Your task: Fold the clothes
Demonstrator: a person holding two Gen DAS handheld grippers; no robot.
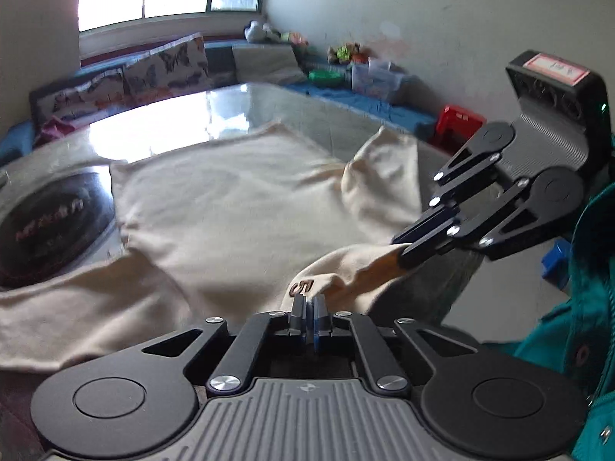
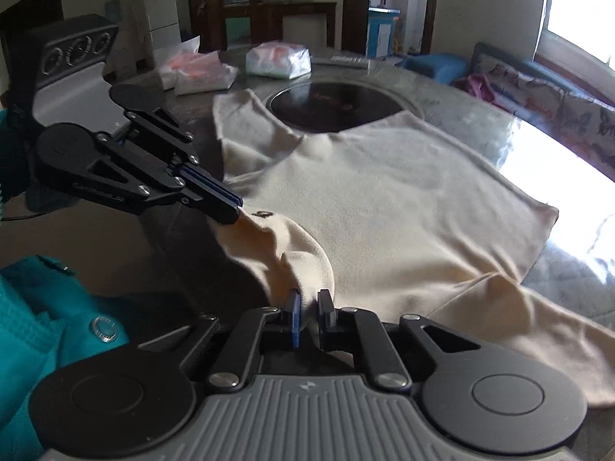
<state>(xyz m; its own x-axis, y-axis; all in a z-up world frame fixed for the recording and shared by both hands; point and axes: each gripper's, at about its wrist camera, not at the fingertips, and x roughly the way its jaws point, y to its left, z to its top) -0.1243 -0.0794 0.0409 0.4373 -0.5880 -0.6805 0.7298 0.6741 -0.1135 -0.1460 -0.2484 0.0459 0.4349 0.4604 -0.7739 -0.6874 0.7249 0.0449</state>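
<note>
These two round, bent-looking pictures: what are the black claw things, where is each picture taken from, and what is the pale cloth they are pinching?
There is no robot arm here. A person holds a hand tool in each hand, each with two jaws and a wide-angle camera looking along them. One picture is from the left tool, one from the right, so each also shows the other.

The left gripper and the right gripper are both shut on the near edge of a cream top, which lies spread on a shiny table. A round black hob is set into the table beyond it. The teal fabric at the edge is the person's clothing.
</note>
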